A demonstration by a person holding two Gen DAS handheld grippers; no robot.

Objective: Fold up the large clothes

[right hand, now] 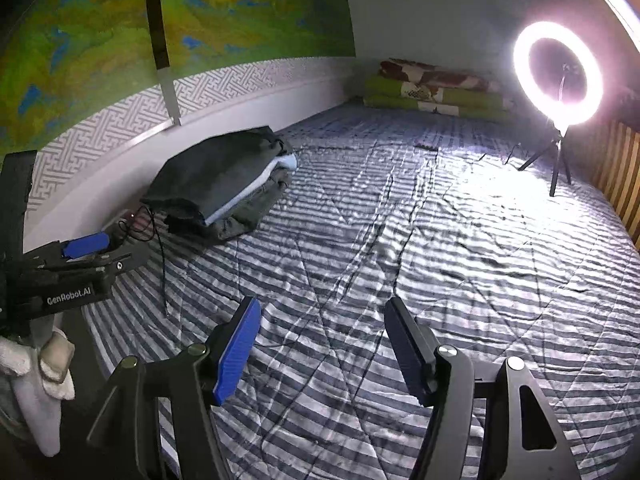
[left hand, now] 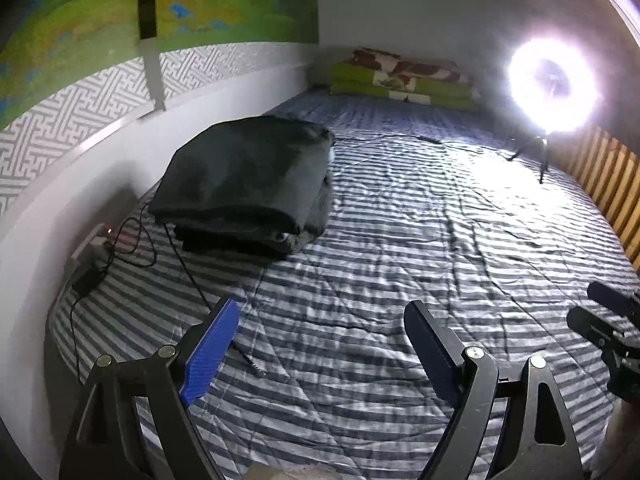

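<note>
Both the left hand-held gripper [left hand: 320, 344] and the right hand-held gripper [right hand: 322, 346] stand wide and hold nothing, hovering above the bare striped bed cover [left hand: 380, 240], probably because the folded pieces are put aside to keep the middle free. The stack of folded clothes [left hand: 244, 184] lies near the wall [left hand: 60, 200], on the bed. It looks tidy: a dark piece on top, a light blue layer [right hand: 256, 184] under it, and dark pieces below.

Striped bed [left hand: 400, 240] (folded clothes [left hand: 244, 184] atop)
</note>
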